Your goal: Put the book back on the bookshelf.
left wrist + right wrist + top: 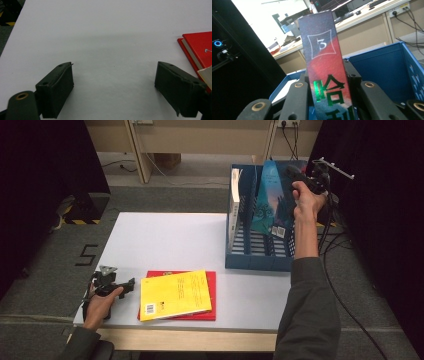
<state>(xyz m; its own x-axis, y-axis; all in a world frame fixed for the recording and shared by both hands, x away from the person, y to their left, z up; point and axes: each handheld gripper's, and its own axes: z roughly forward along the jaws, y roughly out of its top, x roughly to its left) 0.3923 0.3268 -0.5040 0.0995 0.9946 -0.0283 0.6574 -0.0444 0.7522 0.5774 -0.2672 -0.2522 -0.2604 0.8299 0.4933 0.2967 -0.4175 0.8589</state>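
My right gripper (296,176) is shut on a thick dark blue book (268,200), holding it tilted over the blue slotted rack (257,262) at the table's right. In the right gripper view the book's spine (322,57), with a "3" and green characters, stands clamped between the jaws of this gripper (325,80), the rack's wall (382,67) behind it. A white book (233,205) stands upright in the rack's left slot. My left gripper (131,284) rests open on the table beside a yellow book (175,295) lying on a red book (212,285).
The white table (165,240) stretches bare to the left of the rack. In the left gripper view the open gripper (115,82) frames bare tabletop, the red book (200,45) at its right. Black curtains flank both sides; cables trail at the right.
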